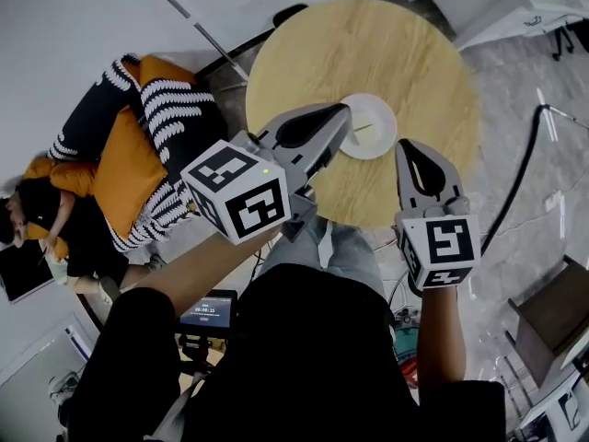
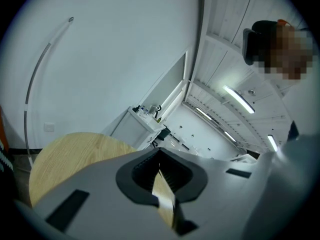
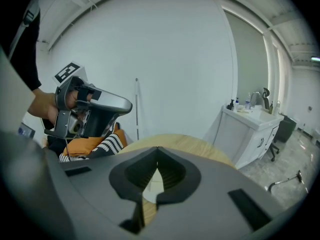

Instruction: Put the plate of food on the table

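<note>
A white plate (image 1: 373,125) rests on the round wooden table (image 1: 368,44), towards its near side; I cannot make out food on it. My left gripper (image 1: 342,116) hangs above the plate's left rim, jaws shut with nothing in them. To the right of the plate my right gripper (image 1: 405,145) is raised, also shut and empty. In the left gripper view the closed jaws (image 2: 159,156) point over the table (image 2: 70,154). Below the closed tips of the right gripper (image 3: 158,156) in its own view, a sliver of the plate (image 3: 150,189) shows; the left gripper (image 3: 87,106) is at that view's left.
A person lies on orange and striped cushions (image 1: 138,145) left of the table. A black cable (image 1: 525,164) runs over the floor at the right, near a brown box (image 1: 557,316). A white cabinet with bottles (image 3: 250,129) stands beyond the table.
</note>
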`<state>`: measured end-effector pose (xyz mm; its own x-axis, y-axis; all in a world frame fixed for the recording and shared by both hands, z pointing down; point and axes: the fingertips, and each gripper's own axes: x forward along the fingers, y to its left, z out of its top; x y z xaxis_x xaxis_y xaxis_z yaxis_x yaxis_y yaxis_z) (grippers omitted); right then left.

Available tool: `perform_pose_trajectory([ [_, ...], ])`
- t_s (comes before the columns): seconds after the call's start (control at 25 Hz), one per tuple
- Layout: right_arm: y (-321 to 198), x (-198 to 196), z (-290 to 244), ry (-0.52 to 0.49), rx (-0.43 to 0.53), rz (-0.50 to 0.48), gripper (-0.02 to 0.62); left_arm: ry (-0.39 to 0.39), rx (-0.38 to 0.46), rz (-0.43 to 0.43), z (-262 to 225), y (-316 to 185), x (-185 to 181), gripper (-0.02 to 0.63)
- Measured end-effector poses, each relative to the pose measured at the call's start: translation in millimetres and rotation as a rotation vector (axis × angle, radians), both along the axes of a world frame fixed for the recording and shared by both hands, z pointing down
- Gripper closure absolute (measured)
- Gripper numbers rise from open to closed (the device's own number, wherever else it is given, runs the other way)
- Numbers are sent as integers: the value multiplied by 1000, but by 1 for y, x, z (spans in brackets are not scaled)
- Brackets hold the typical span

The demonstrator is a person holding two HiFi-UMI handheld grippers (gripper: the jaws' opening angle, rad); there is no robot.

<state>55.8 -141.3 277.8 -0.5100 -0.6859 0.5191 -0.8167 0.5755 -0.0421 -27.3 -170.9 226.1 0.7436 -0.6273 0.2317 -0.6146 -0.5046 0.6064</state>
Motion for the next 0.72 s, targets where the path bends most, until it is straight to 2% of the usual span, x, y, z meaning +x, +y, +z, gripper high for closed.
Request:
perform_pose_trajectory([
  [0.2,2,-4,-48,-20,93,-13,586,14,80,-4,-45,-1,-4,600],
  [0.36,9,-12,-96,-86,172,-5,586,29,145,-20,-81,4,-17,600],
  [0.72,20,12,-170,-136,305,47,586,53,244,-48,-132,9,-28,600],
])
